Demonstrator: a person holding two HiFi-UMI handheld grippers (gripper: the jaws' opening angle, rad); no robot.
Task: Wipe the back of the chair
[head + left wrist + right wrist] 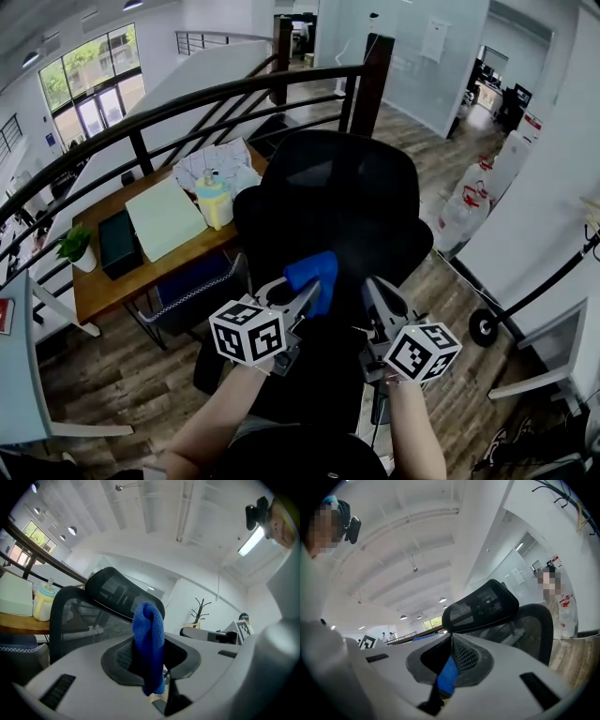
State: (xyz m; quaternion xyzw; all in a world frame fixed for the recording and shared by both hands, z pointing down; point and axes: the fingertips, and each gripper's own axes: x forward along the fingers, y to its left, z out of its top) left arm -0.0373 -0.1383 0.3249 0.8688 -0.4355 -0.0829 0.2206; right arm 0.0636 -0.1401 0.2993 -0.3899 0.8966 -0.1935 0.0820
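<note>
Wooden flooring, a curved black railing (187, 98) and a desk (103, 286) fill the head view. The chair (337, 202) stands directly ahead of both grippers, near them, with no contact visible. The left gripper (302, 298) carries a blue cloth (314, 270); the right gripper (377, 292) stands just beside it. A yellow bottle (215, 202) and a green pad (164, 217) lie on the desk beyond the chair. Neither obstructs the back.

Left gripper view: the jaws are clamped on the cloth, and a folded bunch projects past the tips. The cloth is judged soft, light and limp, so this grip at the fold is adequate. The headrest (123, 592) overhangs the mesh back and will need working around.

Right gripper view: the jaws stand a small way apart. A blue patch sits low in the gap; it may be cloth or a gripper part, and this view does not settle it. The mesh is expected to yield under pressure and the chair probably swivels. Steady it by the rigid rim.
</note>
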